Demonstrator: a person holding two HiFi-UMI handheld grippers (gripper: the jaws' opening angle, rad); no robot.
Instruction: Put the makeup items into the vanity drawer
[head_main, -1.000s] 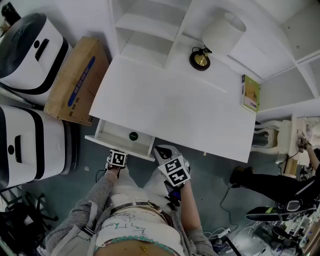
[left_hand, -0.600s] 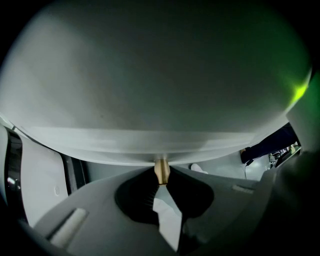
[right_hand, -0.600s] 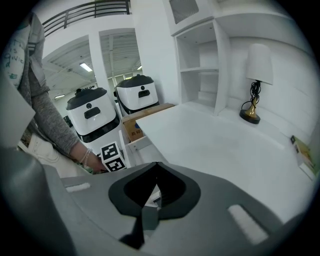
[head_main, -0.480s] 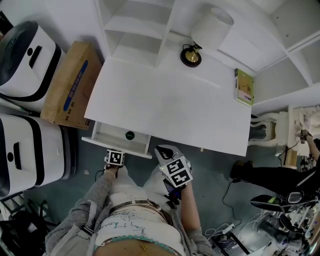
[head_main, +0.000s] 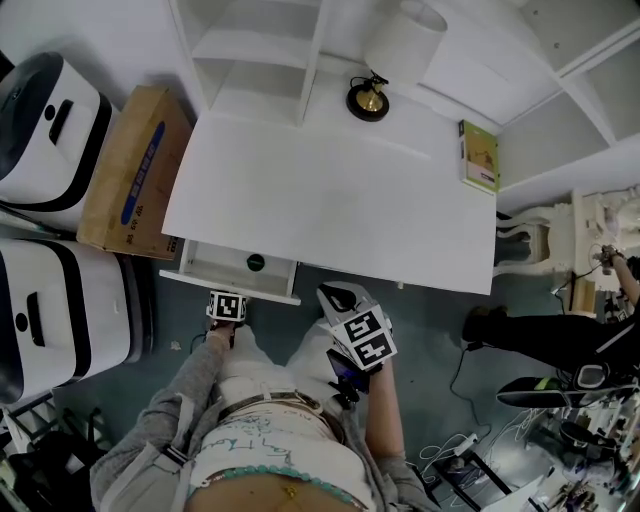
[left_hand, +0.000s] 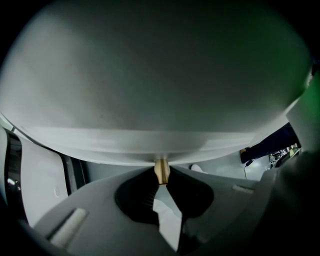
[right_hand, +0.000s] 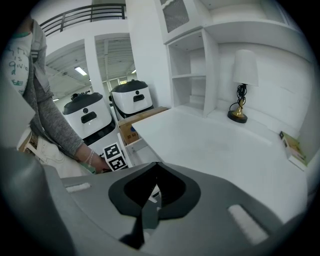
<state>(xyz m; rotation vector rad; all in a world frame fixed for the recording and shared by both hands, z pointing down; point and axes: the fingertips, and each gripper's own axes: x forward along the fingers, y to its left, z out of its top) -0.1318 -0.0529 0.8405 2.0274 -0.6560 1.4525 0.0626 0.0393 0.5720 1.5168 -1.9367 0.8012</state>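
The white vanity drawer (head_main: 215, 268) stands partly open under the table's left front edge. A dark round makeup item (head_main: 256, 263) lies inside it. My left gripper (head_main: 231, 296) is at the drawer front, and its marker cube sits just below that. In the left gripper view the drawer front (left_hand: 150, 75) fills the frame, and the left gripper (left_hand: 161, 176) is shut on the brass drawer knob (left_hand: 161, 170). My right gripper (head_main: 336, 294) hovers by the table's front edge, right of the drawer. The right gripper (right_hand: 155, 166) is shut with nothing in it.
The white vanity top (head_main: 330, 200) carries a lamp (head_main: 385, 60) at the back and a green book (head_main: 478, 155) at the right. A cardboard box (head_main: 130, 170) and two white machines (head_main: 50, 290) stand to the left. Another person (head_main: 560, 340) is at the right.
The drawer shows less far out from under the table than a second ago, and my left gripper has followed it in. The right gripper has stayed about where it was.
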